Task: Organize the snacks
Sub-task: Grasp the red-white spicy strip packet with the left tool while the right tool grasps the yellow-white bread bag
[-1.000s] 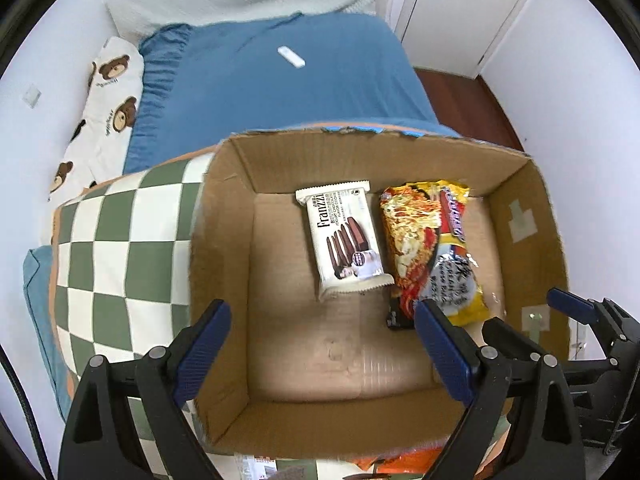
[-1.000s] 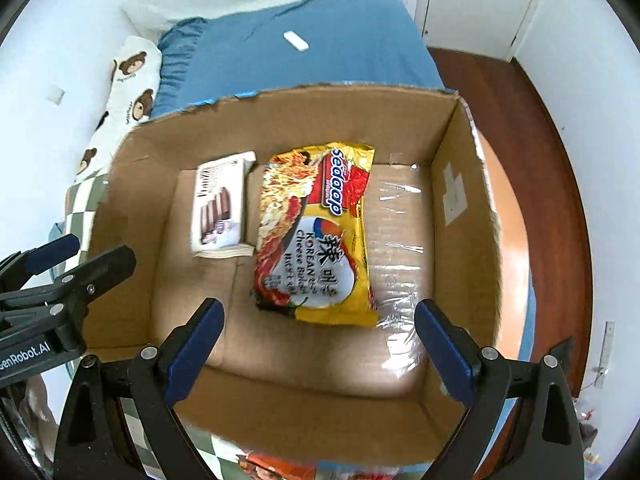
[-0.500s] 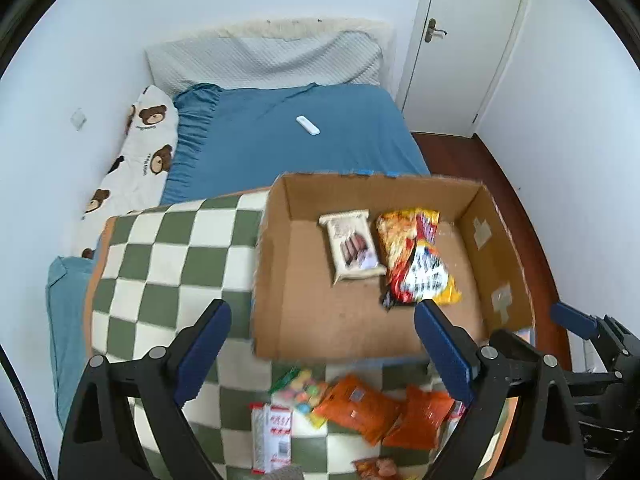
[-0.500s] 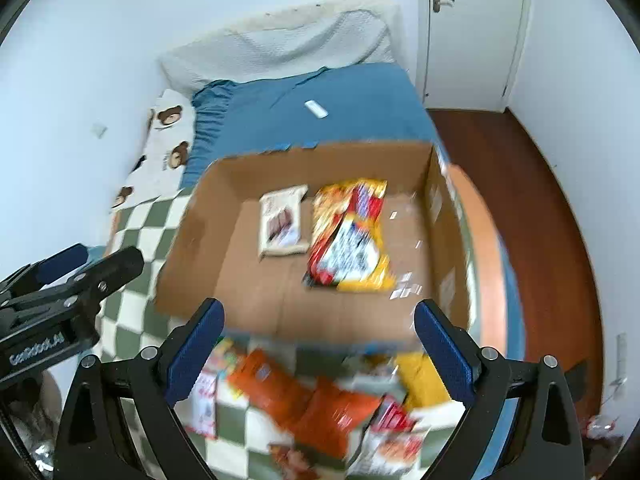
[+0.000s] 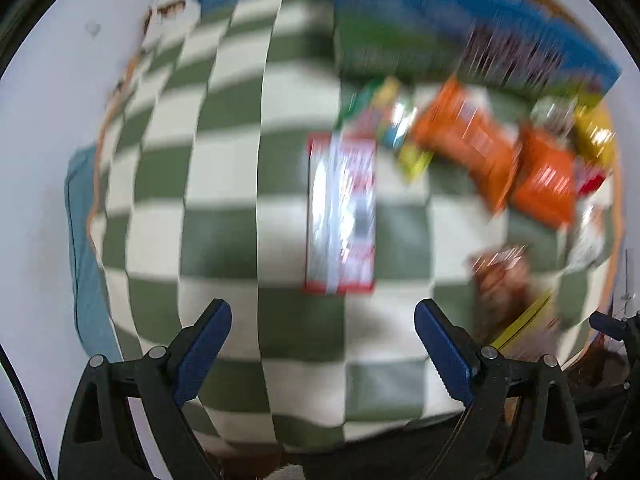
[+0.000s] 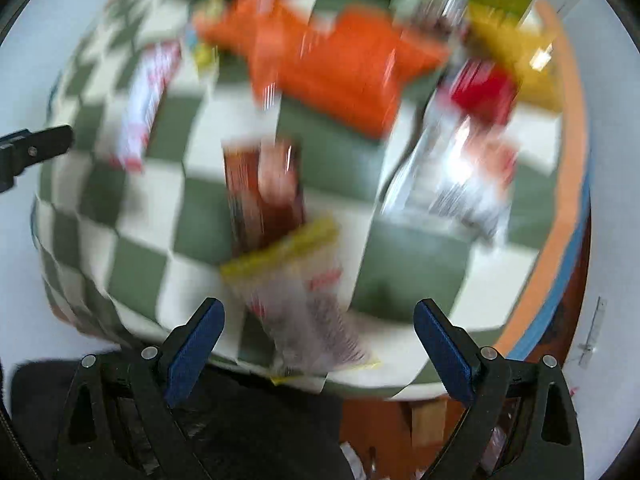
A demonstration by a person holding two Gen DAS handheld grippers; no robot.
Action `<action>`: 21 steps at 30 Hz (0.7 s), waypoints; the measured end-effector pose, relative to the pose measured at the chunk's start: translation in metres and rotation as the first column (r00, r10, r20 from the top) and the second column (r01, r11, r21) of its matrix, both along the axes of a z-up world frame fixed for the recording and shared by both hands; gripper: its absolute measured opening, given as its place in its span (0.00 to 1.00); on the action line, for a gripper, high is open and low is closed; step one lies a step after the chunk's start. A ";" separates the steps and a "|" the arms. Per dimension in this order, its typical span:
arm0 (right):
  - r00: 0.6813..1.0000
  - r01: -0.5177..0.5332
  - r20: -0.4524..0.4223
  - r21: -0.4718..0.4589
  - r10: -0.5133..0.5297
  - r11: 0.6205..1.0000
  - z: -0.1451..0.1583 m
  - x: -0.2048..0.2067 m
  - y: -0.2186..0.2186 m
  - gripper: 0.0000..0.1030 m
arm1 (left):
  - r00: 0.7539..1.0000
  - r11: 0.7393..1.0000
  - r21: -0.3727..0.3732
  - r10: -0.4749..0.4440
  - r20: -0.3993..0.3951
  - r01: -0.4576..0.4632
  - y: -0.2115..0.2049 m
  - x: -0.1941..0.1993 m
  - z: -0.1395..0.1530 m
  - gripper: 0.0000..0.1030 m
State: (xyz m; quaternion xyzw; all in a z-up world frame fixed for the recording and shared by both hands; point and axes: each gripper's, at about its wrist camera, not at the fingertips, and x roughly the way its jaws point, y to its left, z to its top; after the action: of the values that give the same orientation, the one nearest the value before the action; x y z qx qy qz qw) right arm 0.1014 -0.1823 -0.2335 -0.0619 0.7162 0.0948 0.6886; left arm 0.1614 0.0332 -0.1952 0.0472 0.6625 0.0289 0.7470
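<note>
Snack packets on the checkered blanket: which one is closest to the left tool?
The red-and-white packet lying straight ahead of the open left tool. The orange bags and the brown packet sit farther right.

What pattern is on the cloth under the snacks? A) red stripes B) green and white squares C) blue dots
B: the cloth under the orange snack bags is a checkerboard of green and white squares, seen in both wrist views despite the blur.
</note>
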 end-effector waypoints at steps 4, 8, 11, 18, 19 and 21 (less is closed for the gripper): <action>0.994 0.040 -0.099 0.003 -0.039 0.999 -0.049 -0.010 -0.004 0.72 | 0.999 1.000 0.000 0.028 -0.040 -0.028 0.011 -0.006 -0.024 0.91; 0.983 0.172 -0.076 0.043 -0.168 0.984 -0.049 -0.009 -0.023 0.59 | 0.999 0.999 0.014 0.035 -0.015 -0.035 0.010 0.012 -0.029 0.91; 0.952 0.306 -0.066 0.098 -0.300 0.947 -0.040 -0.003 -0.046 0.53 | 0.999 0.999 0.013 0.035 0.002 -0.035 0.004 0.036 -0.033 0.91; 0.889 0.458 -0.077 0.169 -0.451 0.873 -0.033 0.009 -0.078 0.53 | 0.999 1.000 0.008 -0.019 -0.044 0.019 -0.015 0.073 -0.063 0.79; 0.893 0.450 -0.075 0.163 -0.444 0.878 -0.033 0.009 -0.078 0.53 | 0.998 1.000 0.000 -0.020 -0.054 0.020 -0.015 0.073 -0.067 0.61; 0.897 0.442 -0.072 0.156 -0.436 0.883 -0.034 0.009 -0.078 0.54 | 0.997 1.000 -0.019 -0.013 -0.074 0.011 -0.013 0.069 -0.073 0.51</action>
State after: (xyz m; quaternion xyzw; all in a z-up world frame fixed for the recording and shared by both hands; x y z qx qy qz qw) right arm 0.1099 -0.2602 -0.2674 0.1621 0.7129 -0.0021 0.6823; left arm 0.2299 0.0203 -0.2680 0.0451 0.6896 0.0165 0.7226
